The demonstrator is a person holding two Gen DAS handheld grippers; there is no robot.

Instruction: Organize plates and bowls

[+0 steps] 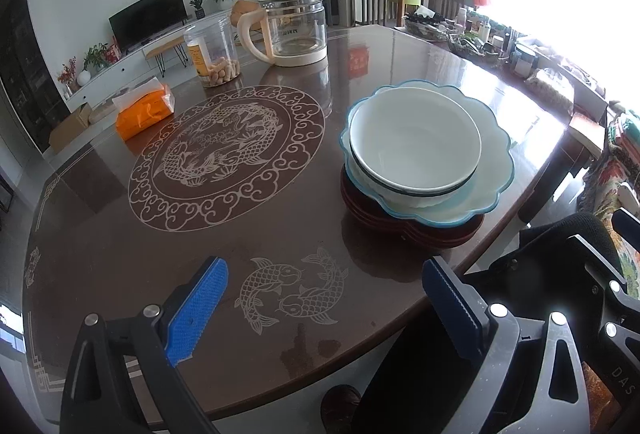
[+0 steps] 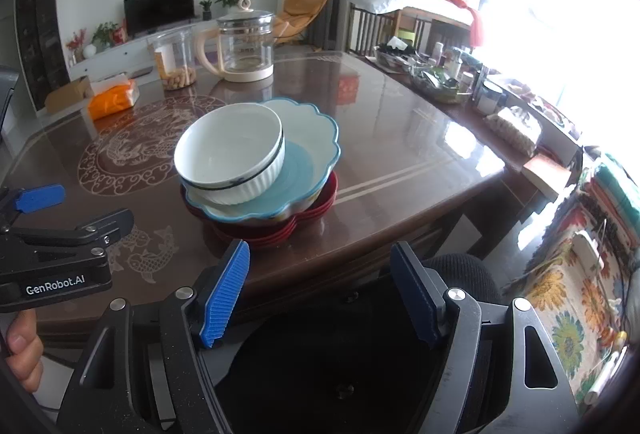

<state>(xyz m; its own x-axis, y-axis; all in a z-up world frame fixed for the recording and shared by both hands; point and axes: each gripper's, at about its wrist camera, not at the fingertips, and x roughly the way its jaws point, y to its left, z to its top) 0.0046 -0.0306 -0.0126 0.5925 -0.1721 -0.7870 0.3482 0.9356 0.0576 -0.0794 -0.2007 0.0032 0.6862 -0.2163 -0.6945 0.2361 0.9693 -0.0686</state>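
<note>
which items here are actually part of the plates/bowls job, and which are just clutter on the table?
Job:
white bowl
blue scalloped plate
red plates at the bottom of the stack

Lying about:
glass kettle
clear jar
orange tissue pack
bottles and baskets on the side table

Left wrist view: set above the near edge of the brown table (image 1: 120,226), tilted down, facing the far wall with its television (image 1: 148,16); own blue pads at 7 and 5 o'clock. Stack of dishes (image 1: 424,162) near, toward 2 o'clock. Right wrist view: just off the table edge, facing the same way; same stack (image 2: 256,170) dead ahead at 12, close. Shared: table, stack, glass kettle (image 1: 294,30), television.
</note>
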